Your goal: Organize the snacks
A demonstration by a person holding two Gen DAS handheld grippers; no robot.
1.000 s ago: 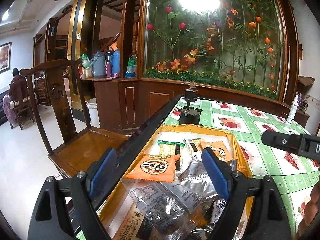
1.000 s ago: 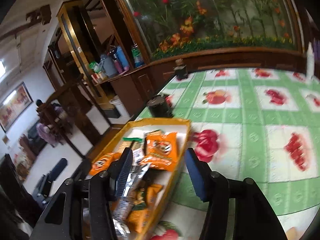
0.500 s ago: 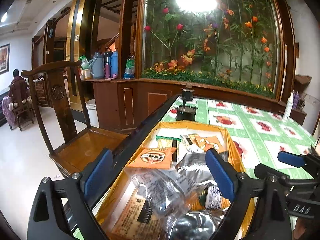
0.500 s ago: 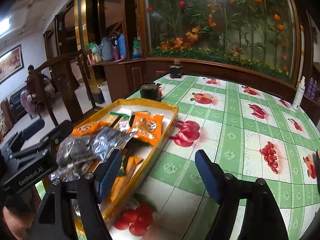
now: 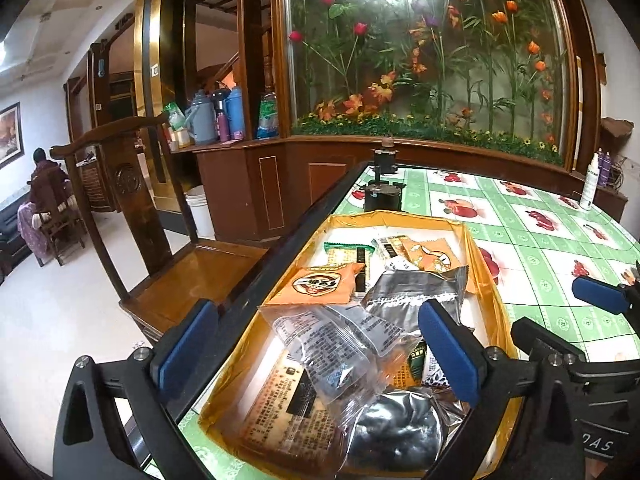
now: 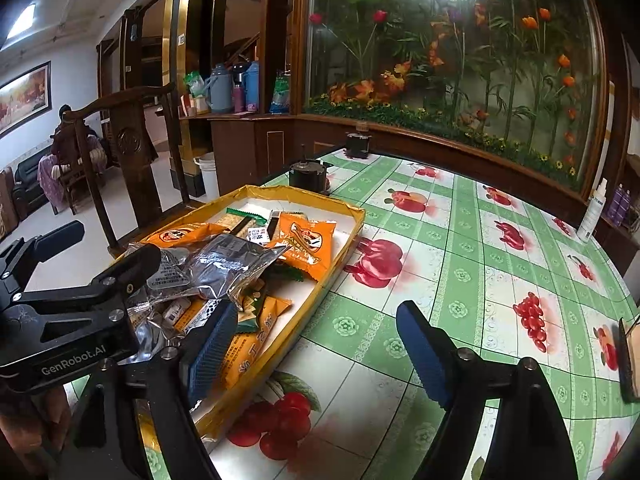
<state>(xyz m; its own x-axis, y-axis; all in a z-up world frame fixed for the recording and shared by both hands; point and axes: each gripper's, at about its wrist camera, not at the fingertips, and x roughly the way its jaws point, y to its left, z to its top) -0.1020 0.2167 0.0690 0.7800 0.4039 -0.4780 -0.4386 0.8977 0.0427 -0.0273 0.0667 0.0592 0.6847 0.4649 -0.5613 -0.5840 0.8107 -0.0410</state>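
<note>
Left hand-held gripper (image 5: 316, 344) hangs wide open, gripping nothing, over the snacks (image 5: 376, 300) heaped in the yellow tray (image 6: 348, 236) (desk's left edge); right hand-held gripper (image 6: 316, 344) gapes empty beside it.

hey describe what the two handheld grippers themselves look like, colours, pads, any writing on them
Both are matte black, angular, skeletal frames with silver screws. The left gripper carries smooth royal-blue pads on its fingers; from the right wrist view its body reads "GenRobot.AI" in white. The right gripper has the same blue pads, ribbed on the fingers; the left wrist view shows white lettering on it, seemingly "DAS". No cables or sleeves visible.
</note>
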